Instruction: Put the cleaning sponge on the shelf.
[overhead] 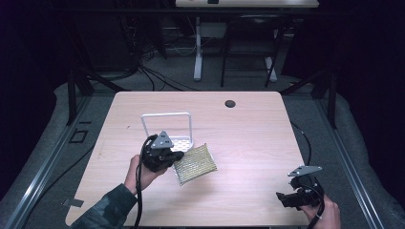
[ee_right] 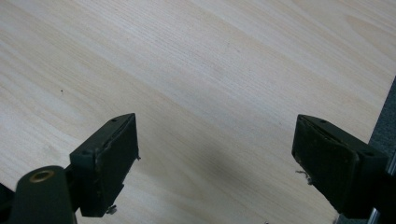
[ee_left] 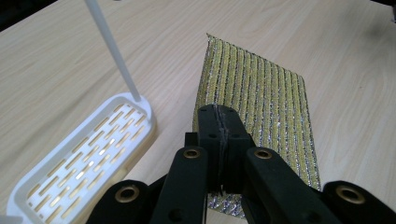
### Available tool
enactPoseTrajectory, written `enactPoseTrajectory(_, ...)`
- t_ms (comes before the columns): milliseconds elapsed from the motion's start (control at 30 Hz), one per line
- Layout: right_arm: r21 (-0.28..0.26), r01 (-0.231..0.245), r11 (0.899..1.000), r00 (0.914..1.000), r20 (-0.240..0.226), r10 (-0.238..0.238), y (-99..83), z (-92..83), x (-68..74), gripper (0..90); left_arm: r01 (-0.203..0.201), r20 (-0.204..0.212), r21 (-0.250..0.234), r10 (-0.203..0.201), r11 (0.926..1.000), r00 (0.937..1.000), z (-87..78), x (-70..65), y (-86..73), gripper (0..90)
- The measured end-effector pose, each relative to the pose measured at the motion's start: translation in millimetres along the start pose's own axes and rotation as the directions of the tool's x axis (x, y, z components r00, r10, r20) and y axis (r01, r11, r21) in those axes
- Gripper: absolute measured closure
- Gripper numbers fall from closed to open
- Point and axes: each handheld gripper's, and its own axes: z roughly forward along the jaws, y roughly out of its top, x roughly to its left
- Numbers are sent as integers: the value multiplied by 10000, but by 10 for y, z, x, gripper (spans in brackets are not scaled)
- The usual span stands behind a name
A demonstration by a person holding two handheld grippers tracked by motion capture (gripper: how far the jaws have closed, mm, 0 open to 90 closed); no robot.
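Scouring pad (overhead: 195,164): flat, rectangular, gold-and-silver striped weave. Lies skewed on the tabletop (overhead: 248,138), near corner pinched between the left gripper's (ee_left: 219,140) fingers. Its far corner sits just beside the white perforated rack (overhead: 184,141).

The pale wood-grain worktop (overhead: 248,138) with rounded corners stands on a grey carpeted floor (overhead: 181,78), and a small dark round hole (overhead: 230,103) sits near its far edge, well beyond the hand-held grippers. Farther off stands a second light-topped desk (overhead: 246,3) on a white leg (overhead: 197,52), with black cables (overhead: 148,71) trailing over the floor beside it. Dark metal frame rails (overhead: 36,179) run along the floor at either side, and the room around is dim.
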Motion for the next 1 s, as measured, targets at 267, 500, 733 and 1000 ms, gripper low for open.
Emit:
enactPoseTrajectory(267,29,15,10000,10000,9,-15,0,5,1,141,291,-244,-8,-291,9996,9993,-88,67,-156,895)
enactPoseTrajectory(500,142,97,9999,9999,102,-99,1,12,6,140,643,-673,-231,-658,9977,9956,-264,196,-246,896)
enactPoseTrajectory(733,154,57,9999,9999,105,-58,-1,20,4,138,948,-1003,-496,-994,9943,9900,-403,295,-326,896)
enactPoseTrajectory(1000,179,100,9998,9998,148,-103,2,18,6,138,1306,-1343,-772,-1401,9884,9810,-474,392,-391,896)
